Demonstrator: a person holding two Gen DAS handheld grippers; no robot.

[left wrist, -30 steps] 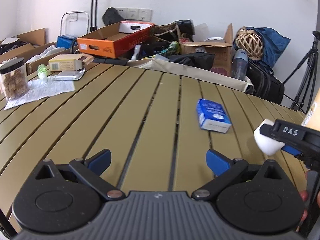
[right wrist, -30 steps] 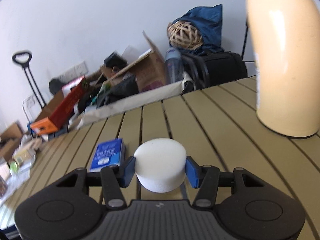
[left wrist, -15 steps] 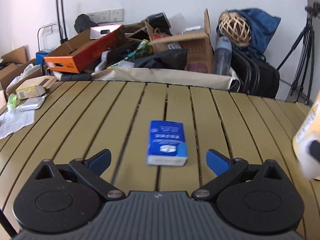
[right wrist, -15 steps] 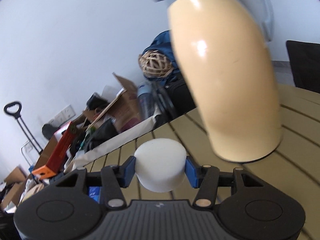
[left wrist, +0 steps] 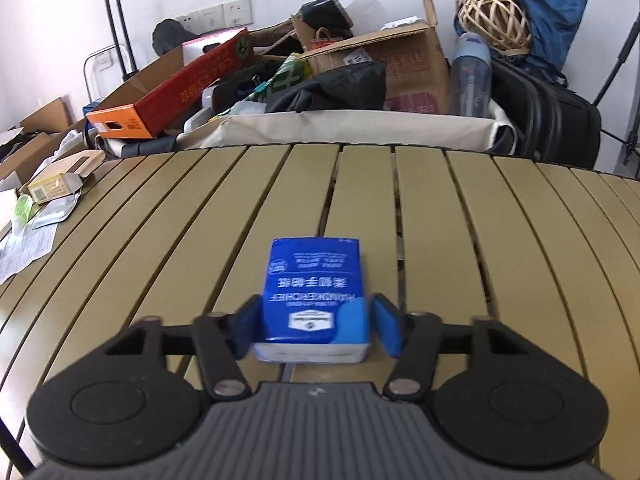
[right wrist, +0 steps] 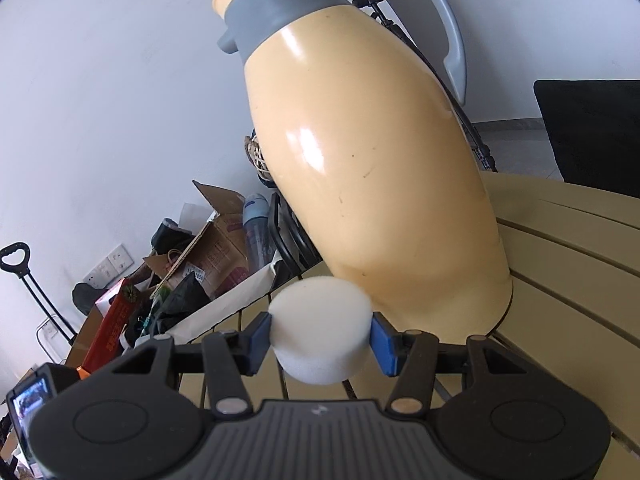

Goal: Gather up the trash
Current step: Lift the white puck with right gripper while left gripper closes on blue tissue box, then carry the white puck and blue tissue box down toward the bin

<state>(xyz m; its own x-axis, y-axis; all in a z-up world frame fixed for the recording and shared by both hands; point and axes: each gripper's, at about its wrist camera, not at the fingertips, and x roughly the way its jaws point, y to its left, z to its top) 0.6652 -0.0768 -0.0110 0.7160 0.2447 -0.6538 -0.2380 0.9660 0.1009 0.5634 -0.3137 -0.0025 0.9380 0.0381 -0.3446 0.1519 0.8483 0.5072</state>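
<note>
Left gripper (left wrist: 314,328) has its pads pressed on both sides of the blue tissue pack (left wrist: 314,300), which lies flat mid-table (left wrist: 520,240), gripped at the near end, probably for lifting. Right gripper (right wrist: 320,338) clamps the white foam puck (right wrist: 320,330), held clear above the table, just beside the cream thermos jug (right wrist: 372,160).

blue rectangular tissue packet (left wrist: 315,300), white print | white foam cylinder (right wrist: 320,328) | cream plastic jug (right wrist: 372,184), grey collar | olive slatted table (left wrist: 440,220)
</note>
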